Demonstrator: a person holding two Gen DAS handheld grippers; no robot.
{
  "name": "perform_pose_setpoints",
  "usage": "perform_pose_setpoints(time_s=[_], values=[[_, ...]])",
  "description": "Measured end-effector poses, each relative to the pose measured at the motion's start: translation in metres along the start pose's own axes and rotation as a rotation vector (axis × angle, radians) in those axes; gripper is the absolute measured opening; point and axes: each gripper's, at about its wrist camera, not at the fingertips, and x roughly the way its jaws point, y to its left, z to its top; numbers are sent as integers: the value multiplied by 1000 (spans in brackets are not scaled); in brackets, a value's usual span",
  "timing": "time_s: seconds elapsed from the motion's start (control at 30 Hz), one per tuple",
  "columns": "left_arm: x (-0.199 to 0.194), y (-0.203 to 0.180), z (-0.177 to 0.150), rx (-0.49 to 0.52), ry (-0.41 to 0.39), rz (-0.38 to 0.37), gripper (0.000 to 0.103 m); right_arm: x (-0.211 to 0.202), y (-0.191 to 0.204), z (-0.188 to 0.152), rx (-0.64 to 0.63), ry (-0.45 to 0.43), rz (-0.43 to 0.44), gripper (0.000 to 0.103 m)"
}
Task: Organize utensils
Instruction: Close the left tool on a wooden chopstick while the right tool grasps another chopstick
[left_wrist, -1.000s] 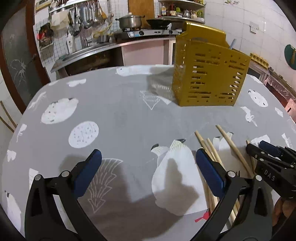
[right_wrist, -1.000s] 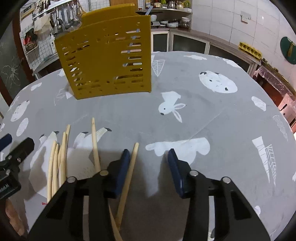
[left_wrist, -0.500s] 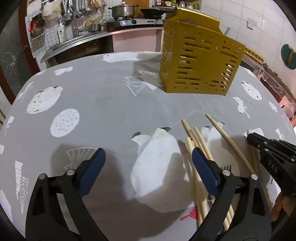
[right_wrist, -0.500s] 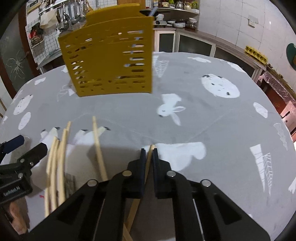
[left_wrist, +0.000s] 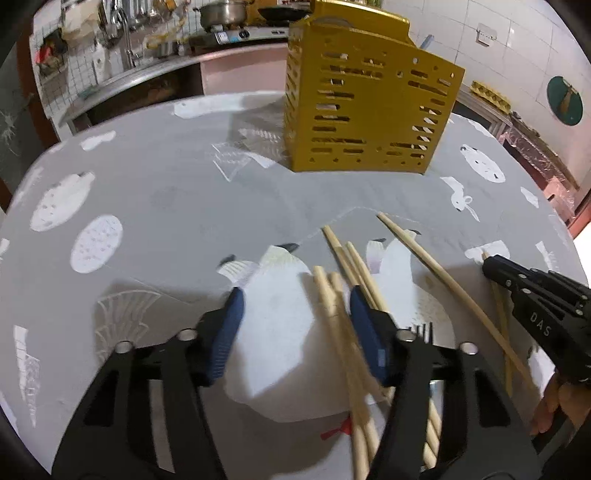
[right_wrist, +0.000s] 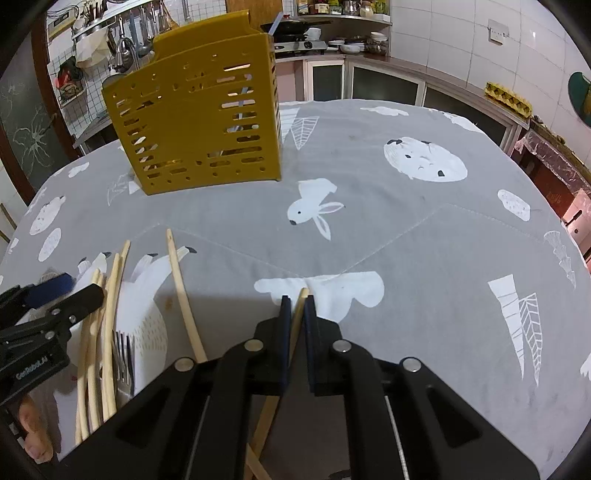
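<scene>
right gripper (right_wrist: 296, 295) pinches chopstick (right_wrist: 300, 302) | left gripper (left_wrist: 295, 306) apart — fork (right_wrist: 123, 354) right-view clearer

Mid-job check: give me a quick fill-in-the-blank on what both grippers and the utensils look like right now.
1. The right gripper is shut on one ____.
2. The left gripper is ____, with chopsticks between its fingers.
3. The yellow caddy stands ____ on the tablecloth.
4. The fork lies ____ the loose chopsticks.

Missing words: chopstick; open; upright; beside
</scene>
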Motion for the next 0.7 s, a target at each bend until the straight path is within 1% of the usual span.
perform_pose_setpoints(time_s=[0.03,0.1,0.17,0.23,0.3,0.33,0.37,0.43,0.7], values=[[2,0,0,-4,9,-7,48,0,0,0,1,1,0,7],[4,-2,0,-2,12,-4,48,0,-1,0,1,2,0,7],[4,-4,1,2,12,-8,44,0,-1,0,2,1,1,7],[5,-3,3,0,17,-17,32,0,-1,0,6,1,4,7],[6,-1,6,-7,24,-37,24,0,-1,0,13,0,8,7],[6,0,7,-11,27,-50,17,0,-2,0,17,-2,10,7],[5,1,8,-13,28,-65,15,-1,-2,0,19,-4,10,7],[2,3,10,-19,20,-66,11,-2,-4,0,27,-10,10,7],[-14,11,13,-29,-26,-78,11,-14,-12,3,58,-49,7,7]])
